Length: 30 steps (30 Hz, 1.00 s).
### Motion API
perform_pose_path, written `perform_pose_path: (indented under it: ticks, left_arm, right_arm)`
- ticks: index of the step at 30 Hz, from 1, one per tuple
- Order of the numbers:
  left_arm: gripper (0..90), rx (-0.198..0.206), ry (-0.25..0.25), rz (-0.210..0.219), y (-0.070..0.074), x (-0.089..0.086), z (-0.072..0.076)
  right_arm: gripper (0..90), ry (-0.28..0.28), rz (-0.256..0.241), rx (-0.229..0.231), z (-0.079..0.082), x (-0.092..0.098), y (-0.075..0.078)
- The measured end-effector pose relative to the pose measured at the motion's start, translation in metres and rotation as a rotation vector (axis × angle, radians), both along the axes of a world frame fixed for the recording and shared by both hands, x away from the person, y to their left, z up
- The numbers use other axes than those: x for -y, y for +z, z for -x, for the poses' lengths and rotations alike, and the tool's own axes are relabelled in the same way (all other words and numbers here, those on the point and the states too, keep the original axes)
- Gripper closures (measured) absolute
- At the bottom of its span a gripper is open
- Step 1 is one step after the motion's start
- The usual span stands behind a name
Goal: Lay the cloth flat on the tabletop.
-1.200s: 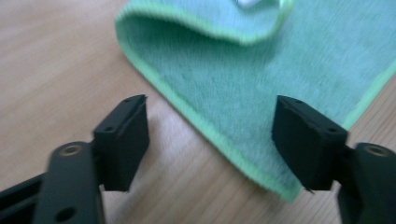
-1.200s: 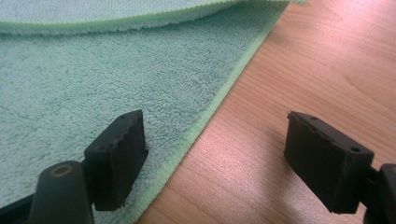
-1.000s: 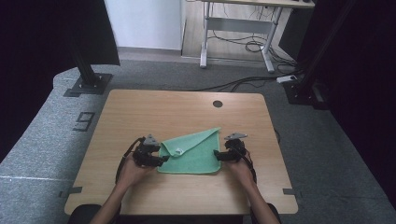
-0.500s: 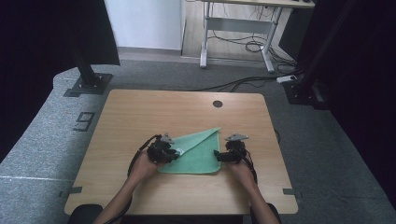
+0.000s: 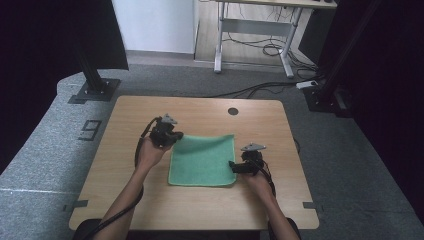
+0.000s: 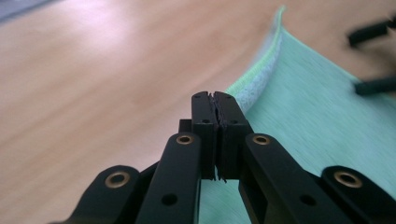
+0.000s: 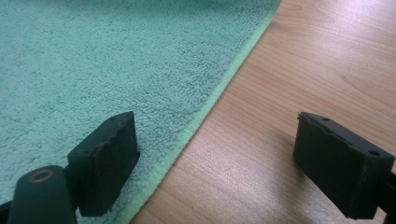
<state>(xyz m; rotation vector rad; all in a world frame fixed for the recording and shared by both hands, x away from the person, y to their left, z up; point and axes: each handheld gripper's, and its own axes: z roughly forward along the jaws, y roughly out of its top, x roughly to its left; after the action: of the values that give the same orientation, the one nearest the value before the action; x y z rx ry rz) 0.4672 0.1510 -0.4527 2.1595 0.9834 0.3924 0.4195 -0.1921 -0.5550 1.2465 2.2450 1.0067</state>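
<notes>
A green cloth [image 5: 202, 160] lies spread flat as a square on the wooden table [image 5: 200, 112]. My left gripper [image 5: 175, 135] sits at the cloth's far left corner, shut on that corner. In the left gripper view the jaws [image 6: 214, 95] are pressed together and the cloth's hem [image 6: 261, 79] rises just behind them. My right gripper [image 5: 233, 166] is at the cloth's right edge, near the front corner. It stands open [image 7: 212, 135], one jaw over the cloth [image 7: 93, 56] and the other over bare wood [image 7: 327, 70], touching nothing.
A round cable hole [image 5: 233, 111] is in the tabletop at the back. Bare wood surrounds the cloth on all sides. Black stand bases [image 5: 92, 90] sit on the grey floor beyond the table, with cables [image 5: 260, 90] behind.
My left gripper has carried the cloth's corner from the middle out to the far left, opening the folded triangle into a flat square. The right gripper has stayed at the right edge.
</notes>
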Motion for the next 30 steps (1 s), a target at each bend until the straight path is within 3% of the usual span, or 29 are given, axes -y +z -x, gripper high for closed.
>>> perform_pose_path:
  ticks: [3, 7, 9, 14, 21, 30]
  left_arm:
    - [81.5, 0.013, 0.053, -0.011, 0.002, -0.004, -0.015]
    - [56.9, 0.027, 0.118, -0.026, -0.004, -0.012, -0.026]
    - [47.9, 0.044, 0.113, -0.037, -0.008, -0.014, -0.023]
    - [31.8, 0.035, 0.089, -0.051, -0.019, -0.014, -0.016]
    - [21.9, 0.008, 0.050, -0.088, -0.040, -0.011, -0.009]
    - [15.3, -0.004, 0.086, -0.097, -0.072, -0.014, -0.010]
  right_arm:
    - [13.6, 0.007, 0.003, 0.005, 0.000, 0.000, 0.000]
    - [13.6, 0.017, 0.004, 0.001, 0.002, 0.000, 0.000]
    - [13.5, 0.025, 0.004, 0.000, 0.003, 0.000, 0.000]
    - [13.9, 0.026, 0.006, -0.003, 0.003, -0.001, 0.001]
    - [16.4, 0.045, 0.004, -0.018, 0.004, 0.000, 0.006]
    - [15.8, 0.085, 0.006, -0.001, 0.022, -0.001, 0.021]
